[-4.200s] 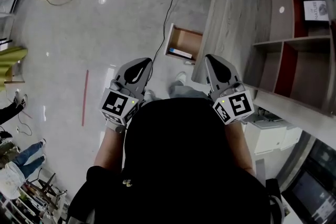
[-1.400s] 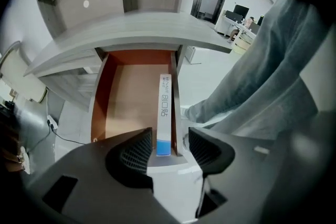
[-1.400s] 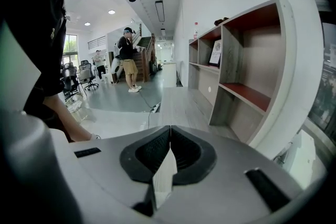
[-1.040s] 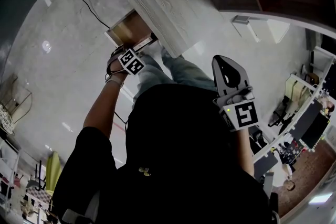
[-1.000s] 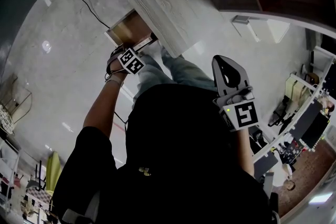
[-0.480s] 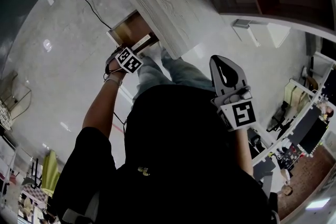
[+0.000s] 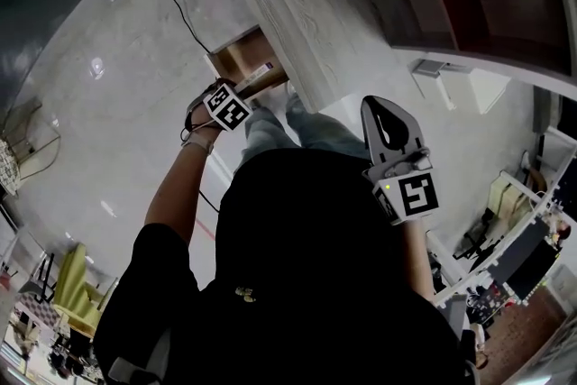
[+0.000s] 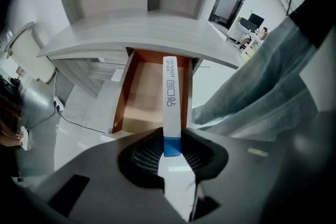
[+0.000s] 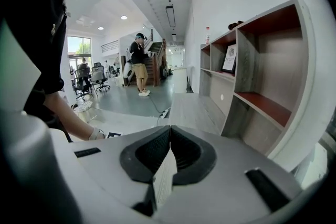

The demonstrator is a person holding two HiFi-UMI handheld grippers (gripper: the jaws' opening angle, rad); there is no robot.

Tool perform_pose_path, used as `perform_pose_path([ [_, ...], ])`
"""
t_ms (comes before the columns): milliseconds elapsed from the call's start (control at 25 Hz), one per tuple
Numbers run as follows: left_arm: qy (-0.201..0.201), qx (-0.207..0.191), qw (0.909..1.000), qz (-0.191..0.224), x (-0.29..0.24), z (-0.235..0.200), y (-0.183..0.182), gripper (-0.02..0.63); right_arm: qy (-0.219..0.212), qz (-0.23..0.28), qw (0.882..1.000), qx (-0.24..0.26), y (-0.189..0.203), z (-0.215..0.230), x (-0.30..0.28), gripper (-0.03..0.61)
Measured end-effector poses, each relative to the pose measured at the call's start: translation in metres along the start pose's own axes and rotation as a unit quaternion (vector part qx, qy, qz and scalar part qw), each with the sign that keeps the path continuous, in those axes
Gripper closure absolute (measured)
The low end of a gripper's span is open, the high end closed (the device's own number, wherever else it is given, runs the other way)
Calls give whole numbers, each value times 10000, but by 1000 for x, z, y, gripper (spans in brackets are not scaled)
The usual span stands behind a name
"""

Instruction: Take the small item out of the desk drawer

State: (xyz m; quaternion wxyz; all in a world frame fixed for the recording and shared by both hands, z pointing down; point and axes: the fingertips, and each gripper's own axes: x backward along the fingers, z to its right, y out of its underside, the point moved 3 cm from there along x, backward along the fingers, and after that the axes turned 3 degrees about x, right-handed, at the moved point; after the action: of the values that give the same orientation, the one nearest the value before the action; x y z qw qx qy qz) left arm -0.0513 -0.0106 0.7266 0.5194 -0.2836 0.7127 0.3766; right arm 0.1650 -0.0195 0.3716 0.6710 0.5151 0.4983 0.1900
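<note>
The slim white box with a blue end stands upright between the pads of my left gripper, which is shut on its blue end. Behind it the wooden desk drawer is pulled open under the grey desk top. In the head view my left gripper is at the front of the open drawer, with the box over its edge. My right gripper is raised beside the person's body, shut and holding nothing; its jaws meet with nothing between them.
A grey and red shelf unit stands on the desk at the right. A black cable runs across the shiny floor. The person's trouser legs are right of the drawer. People and office chairs are far off.
Since four seconds ago my left gripper has gone down to the open drawer. Over the last second it has stayed at the drawer front; the right gripper has kept its place.
</note>
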Motion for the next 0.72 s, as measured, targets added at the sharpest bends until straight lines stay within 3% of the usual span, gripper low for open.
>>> perform_pose_path([
  [440,-55,591,9979,263,76,4,-9,512,-527,78,9984,168,-17,-1,-24,581],
  [720,-250,1084,9914,684,135,7,-10,512,-942,219,9948,307,-32,-13,-40,581],
])
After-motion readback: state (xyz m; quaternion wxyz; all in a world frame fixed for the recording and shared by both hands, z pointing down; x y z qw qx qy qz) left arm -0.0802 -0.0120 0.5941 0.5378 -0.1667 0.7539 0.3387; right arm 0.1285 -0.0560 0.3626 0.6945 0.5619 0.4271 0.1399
